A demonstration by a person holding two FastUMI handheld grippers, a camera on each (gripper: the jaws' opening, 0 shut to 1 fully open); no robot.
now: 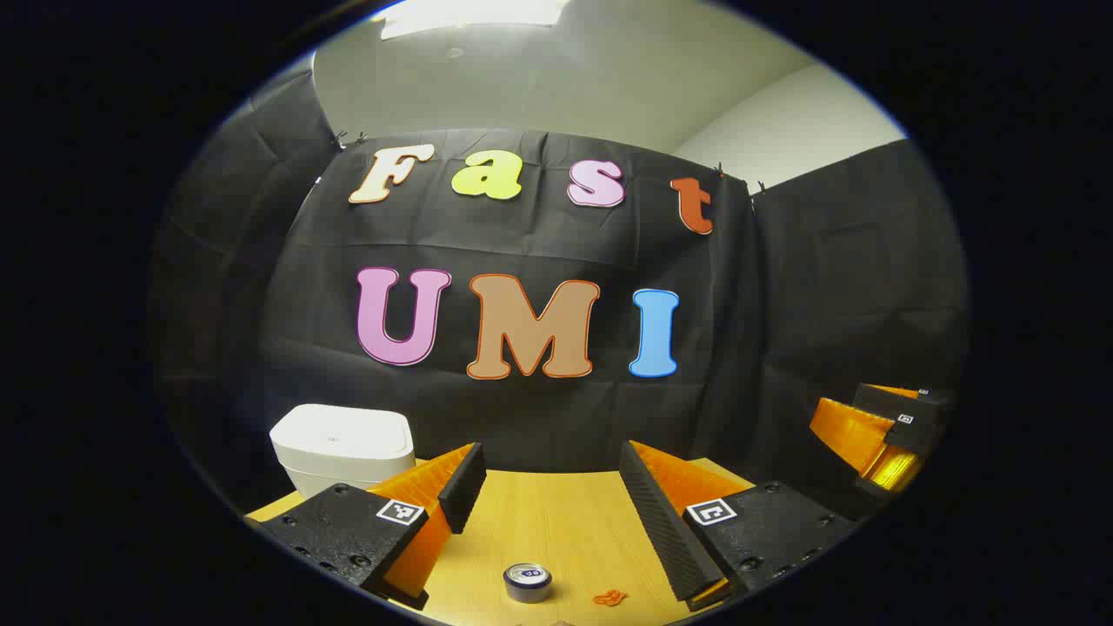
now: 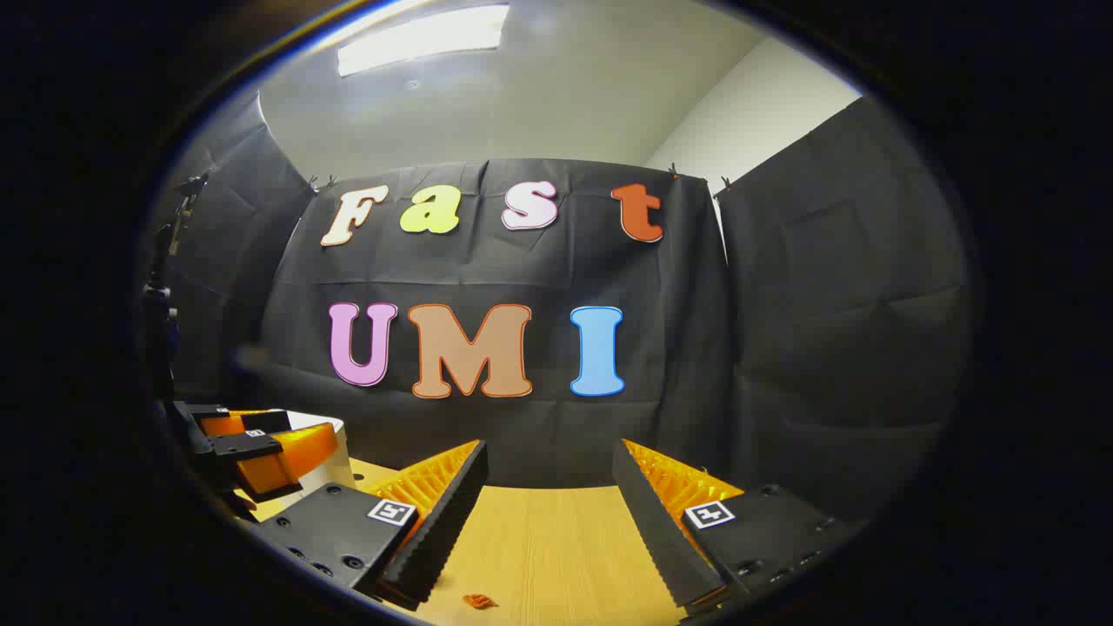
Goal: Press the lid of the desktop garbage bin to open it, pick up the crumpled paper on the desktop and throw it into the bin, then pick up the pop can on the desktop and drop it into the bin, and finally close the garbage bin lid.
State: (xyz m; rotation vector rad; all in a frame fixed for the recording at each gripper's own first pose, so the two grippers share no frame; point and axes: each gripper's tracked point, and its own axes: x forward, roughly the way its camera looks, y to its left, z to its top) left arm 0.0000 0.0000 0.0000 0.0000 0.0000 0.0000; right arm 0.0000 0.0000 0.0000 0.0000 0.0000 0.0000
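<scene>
Now your left gripper (image 1: 552, 487) and right gripper (image 2: 548, 491) both gape empty — pop can (image 1: 527, 582) near, closed garbage bin (image 1: 342, 445) far left.

Bare tabletop (image 1: 556, 522) ahead; garbage bin (image 1: 343, 445) blocks far left, pop can (image 1: 527, 582) stands near.

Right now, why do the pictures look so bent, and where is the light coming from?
Left gripper view: the fisheye lens bows the black cloth wall and the light wooden desktop; a bright ceiling light panel glares at the top edge; the white plastic garbage bin looks sharp. Right gripper view: the same bending, the ceiling panel is washed out, and the left side is dim.
</scene>
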